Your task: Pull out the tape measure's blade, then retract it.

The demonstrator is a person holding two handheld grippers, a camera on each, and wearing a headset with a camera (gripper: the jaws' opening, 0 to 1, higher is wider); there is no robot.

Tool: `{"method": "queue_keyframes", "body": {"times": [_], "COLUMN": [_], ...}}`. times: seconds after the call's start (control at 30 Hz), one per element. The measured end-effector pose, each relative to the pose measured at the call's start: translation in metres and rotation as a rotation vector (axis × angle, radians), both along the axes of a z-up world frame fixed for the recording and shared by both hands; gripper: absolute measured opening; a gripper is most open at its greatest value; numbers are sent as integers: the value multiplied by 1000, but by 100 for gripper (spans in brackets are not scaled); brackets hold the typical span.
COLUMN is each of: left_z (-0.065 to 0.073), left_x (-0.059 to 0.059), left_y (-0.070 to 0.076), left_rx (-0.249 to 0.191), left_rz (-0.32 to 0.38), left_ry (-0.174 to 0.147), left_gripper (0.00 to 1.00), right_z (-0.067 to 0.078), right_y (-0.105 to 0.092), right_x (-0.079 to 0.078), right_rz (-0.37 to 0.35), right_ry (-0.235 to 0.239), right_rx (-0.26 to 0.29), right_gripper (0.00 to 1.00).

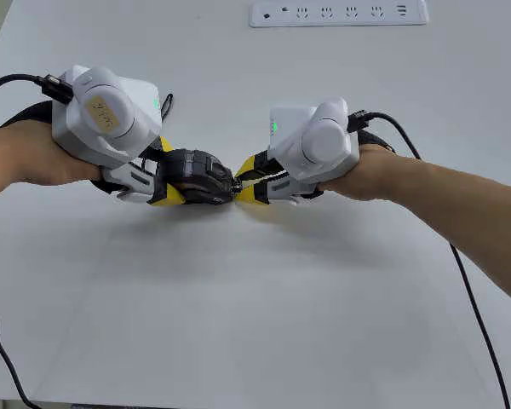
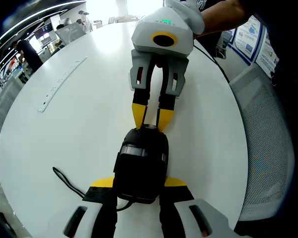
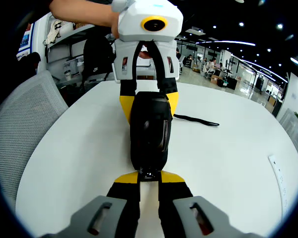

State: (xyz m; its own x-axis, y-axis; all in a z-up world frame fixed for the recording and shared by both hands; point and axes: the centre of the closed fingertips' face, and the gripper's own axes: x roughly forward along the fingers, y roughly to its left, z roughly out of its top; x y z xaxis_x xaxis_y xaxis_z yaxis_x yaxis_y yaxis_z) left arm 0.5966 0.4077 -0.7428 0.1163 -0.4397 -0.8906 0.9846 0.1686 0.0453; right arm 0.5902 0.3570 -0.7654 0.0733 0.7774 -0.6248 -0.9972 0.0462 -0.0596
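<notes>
In the head view, the left gripper (image 1: 175, 175) lies on the white table (image 1: 255, 307), its jaws clamped across the case of the black tape measure (image 1: 198, 176) from both sides. The right gripper (image 1: 249, 181) meets it nose to nose from the right. A power strip (image 1: 338, 13) lies at the far edge, and cables (image 1: 473, 290) trail off both tools.

The left gripper view adds the yellow fingertips (image 2: 103, 182) flanking the case, a black wrist strap (image 2: 64, 179) on the table to its left, and a mesh chair (image 2: 268, 148) off the right.

The right gripper view gives the closest look at the case's mouth. There this gripper's jaws stand nearly together, pinched on the small hook (image 3: 148, 174) at the blade's end. No length of blade shows between hook and case.
</notes>
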Motion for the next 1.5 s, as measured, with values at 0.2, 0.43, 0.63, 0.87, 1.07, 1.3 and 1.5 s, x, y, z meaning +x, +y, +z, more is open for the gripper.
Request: {"method": "queue_keyframes", "body": {"times": [0.2, 0.43, 0.63, 0.87, 1.07, 1.3, 1.5], "left_z": [0, 0, 0, 1, 1, 0, 0], "left_x": [0, 0, -1, 0, 0, 0, 0], "left_y": [1, 1, 1, 1, 1, 1, 1], "left_rx": [-2, -1, 2, 4, 4, 2, 3], "left_rz": [10, 10, 13, 16, 16, 17, 17], "left_ry": [4, 5, 8, 8, 9, 9, 8], "left_gripper": [29, 29, 29, 29, 29, 29, 29], "right_z": [1, 1, 2, 3, 4, 5, 6], "right_y": [-4, -6, -16, -21, -27, -32, -37], "right_x": [1, 1, 0, -2, -3, -3, -5], "right_rz": [13, 13, 16, 15, 15, 19, 20], "right_ry": [-13, -14, -9, -6, -4, -1, -2], "right_rx": [-16, -20, -27, -31, -37, -41, -45], "right_gripper": [11, 11, 11, 11, 11, 11, 11]}}
